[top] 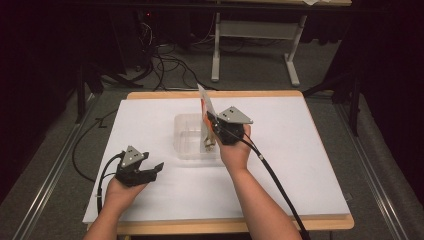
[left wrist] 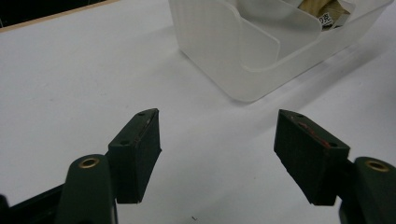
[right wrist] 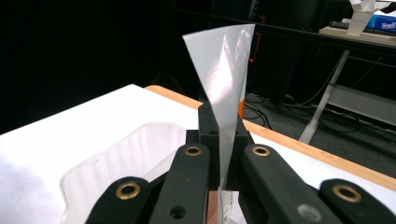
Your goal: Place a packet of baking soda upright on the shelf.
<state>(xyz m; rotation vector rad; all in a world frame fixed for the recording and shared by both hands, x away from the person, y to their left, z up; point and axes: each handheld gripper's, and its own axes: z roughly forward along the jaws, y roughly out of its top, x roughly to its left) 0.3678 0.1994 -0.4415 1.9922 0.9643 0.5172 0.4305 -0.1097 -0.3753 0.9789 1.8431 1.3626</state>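
We see a white bench [top: 300,165] with a wooden rim in a dark room, cables on the grey floor beyond. A clear plastic bin [top: 187,137] sits mid-bench. Our right claw [top: 212,125] is clenched on a thin packet [top: 206,102] above the bin's right side, its long axis upright, top corner pointing up. The left gripper view shows brown contents [left wrist: 322,11] in the bin. Our left claw [top: 152,170] rests released, left of the bin.

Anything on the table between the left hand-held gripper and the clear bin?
Nothing: bare white table separates the left hand-held gripper from the clear bin, seen in the left gripper view.
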